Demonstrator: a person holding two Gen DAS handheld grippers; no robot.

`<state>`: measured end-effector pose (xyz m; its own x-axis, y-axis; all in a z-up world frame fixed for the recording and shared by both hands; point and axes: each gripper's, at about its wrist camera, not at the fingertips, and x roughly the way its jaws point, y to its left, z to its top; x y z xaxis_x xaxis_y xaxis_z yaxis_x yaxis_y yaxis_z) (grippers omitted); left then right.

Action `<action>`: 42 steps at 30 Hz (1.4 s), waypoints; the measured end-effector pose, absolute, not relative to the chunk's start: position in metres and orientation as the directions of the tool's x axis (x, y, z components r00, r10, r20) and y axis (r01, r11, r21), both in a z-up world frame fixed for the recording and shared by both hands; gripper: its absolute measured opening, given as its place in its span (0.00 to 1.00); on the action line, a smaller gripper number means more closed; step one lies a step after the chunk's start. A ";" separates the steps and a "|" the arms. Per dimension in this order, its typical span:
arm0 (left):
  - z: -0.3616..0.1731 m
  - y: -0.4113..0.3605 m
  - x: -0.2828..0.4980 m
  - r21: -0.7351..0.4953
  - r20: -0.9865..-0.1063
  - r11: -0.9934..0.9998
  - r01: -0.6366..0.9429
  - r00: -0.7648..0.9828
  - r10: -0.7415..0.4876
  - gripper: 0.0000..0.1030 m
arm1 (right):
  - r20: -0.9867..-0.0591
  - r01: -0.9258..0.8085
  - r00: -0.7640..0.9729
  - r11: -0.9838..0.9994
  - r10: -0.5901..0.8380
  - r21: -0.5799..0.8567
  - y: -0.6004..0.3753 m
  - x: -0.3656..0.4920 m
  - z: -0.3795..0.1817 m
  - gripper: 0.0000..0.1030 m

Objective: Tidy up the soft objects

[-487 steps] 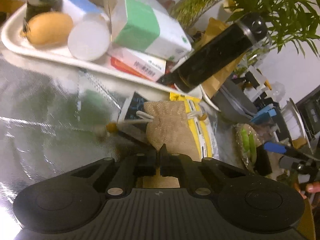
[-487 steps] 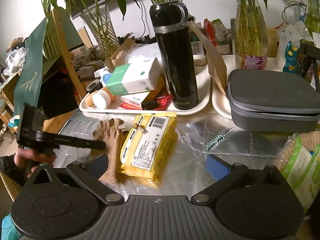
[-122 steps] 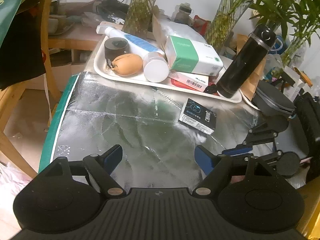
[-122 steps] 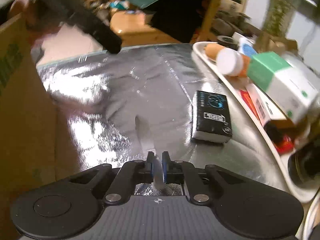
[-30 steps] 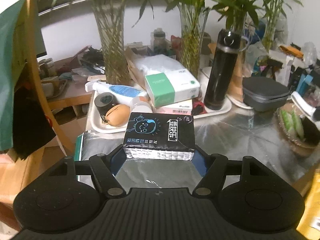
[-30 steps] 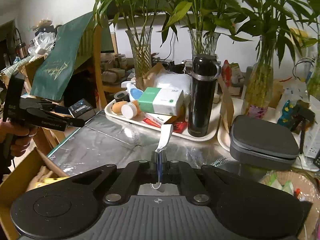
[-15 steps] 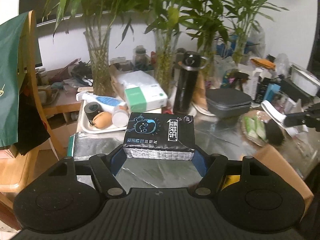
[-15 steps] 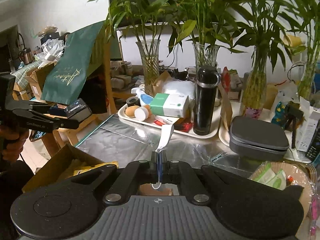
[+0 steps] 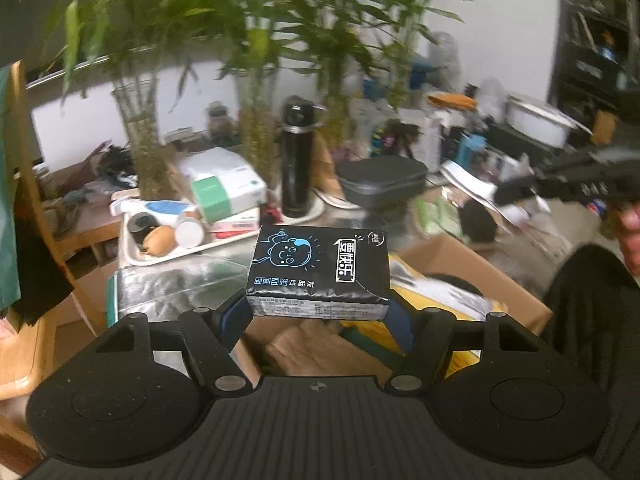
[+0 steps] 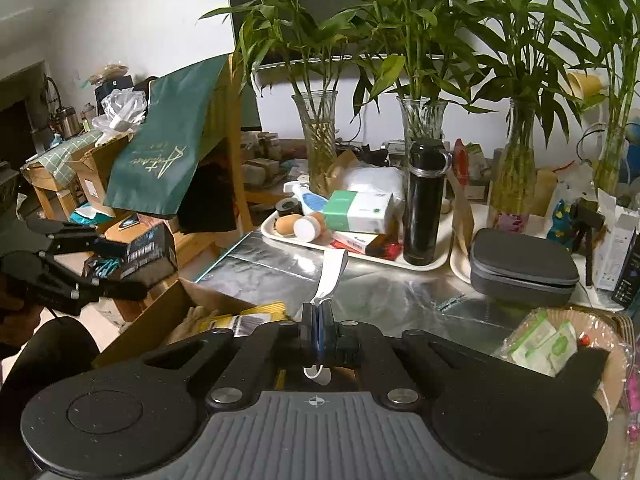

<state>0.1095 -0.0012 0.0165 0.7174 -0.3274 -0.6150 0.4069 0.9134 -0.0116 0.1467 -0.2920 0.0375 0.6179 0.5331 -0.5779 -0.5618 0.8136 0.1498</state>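
Cluttered tabletop behind; left gripper (image 9: 317,312) clamped the black tissue pack (image 9: 319,271), long axis crosswise, cardboard box (image 9: 472,280) below toward 4 o'clock.

Both grippers are showing the same build: the left gripper (image 9: 318,320) and right gripper (image 10: 317,330) are wearing matte black speckled shells with two round side discs, a ribbed grey centre plate bearing a small crosshair mark, silver pivot screws, and blue pads (image 9: 400,330) lining the fingers.
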 end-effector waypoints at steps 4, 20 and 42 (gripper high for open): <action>0.006 -0.009 0.101 -0.051 -0.655 0.888 0.457 0.656 -0.376 0.78 | -0.580 -0.559 0.613 0.813 0.536 0.161 -0.293 0.138 0.037 0.03; 0.005 -0.012 0.054 -0.053 -0.678 0.952 0.302 0.689 -0.256 0.80 | -0.589 -0.557 0.604 0.813 0.537 0.171 -0.278 0.122 0.038 0.03; 0.012 -0.019 0.036 -0.051 -0.718 0.996 0.070 0.691 -0.085 0.86 | -0.647 -0.429 0.672 0.901 0.361 0.056 -0.256 0.088 0.022 1.00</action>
